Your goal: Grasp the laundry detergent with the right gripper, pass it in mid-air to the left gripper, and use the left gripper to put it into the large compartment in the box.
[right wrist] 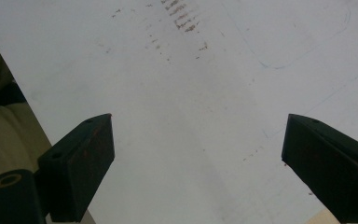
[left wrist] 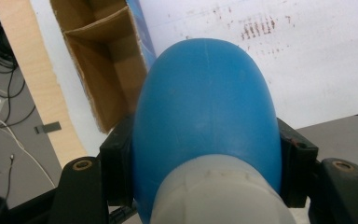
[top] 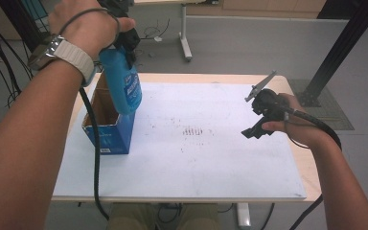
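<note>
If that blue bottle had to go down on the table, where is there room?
Almost everywhere: the white sheet lies bare from the cardboard box across to the right gripper. Only the left edge is crowded, where the left gripper holds the blue bottle above the box.

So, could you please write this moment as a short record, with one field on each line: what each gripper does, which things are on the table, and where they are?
left gripper: shut on the blue bottle, held in the air above the box
right gripper: open, nothing between its jaws, over the right part of the mat
box: open cardboard box, blue outside, standing at the left edge of the mat; inside looks empty
mat: white sheet covering most of the table, with small dark marks near its middle
table: light wood
</note>
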Available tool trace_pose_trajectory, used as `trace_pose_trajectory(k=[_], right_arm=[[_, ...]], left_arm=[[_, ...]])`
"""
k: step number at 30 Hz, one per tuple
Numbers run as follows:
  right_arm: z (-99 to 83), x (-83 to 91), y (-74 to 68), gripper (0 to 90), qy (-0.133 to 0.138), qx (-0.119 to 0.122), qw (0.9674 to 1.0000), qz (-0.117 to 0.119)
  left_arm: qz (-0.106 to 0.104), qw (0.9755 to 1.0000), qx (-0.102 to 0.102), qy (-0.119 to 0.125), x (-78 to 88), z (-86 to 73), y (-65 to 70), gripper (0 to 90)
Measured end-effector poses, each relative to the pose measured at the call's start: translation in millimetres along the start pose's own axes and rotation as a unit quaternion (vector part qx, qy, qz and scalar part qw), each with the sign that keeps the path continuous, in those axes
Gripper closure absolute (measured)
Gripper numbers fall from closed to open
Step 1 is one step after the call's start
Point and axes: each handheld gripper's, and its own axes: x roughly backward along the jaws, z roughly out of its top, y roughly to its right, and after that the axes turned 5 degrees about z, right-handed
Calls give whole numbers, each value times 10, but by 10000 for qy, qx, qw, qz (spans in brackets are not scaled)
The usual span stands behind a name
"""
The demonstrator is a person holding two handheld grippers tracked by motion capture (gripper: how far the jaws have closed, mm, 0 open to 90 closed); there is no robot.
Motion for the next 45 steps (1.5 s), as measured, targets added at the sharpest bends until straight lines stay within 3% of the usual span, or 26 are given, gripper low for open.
trace_pose_trajectory(k=[14, 45], right_arm=[[0, 8, 36, 91, -1, 7, 10000, 6], [-15, -20, 106, 91, -49, -45, 10000, 23]], left_arm=[[14, 9992, 392, -31, -25, 2, -232, 377], [104, 9977, 668, 0, -102, 84, -486, 377]])
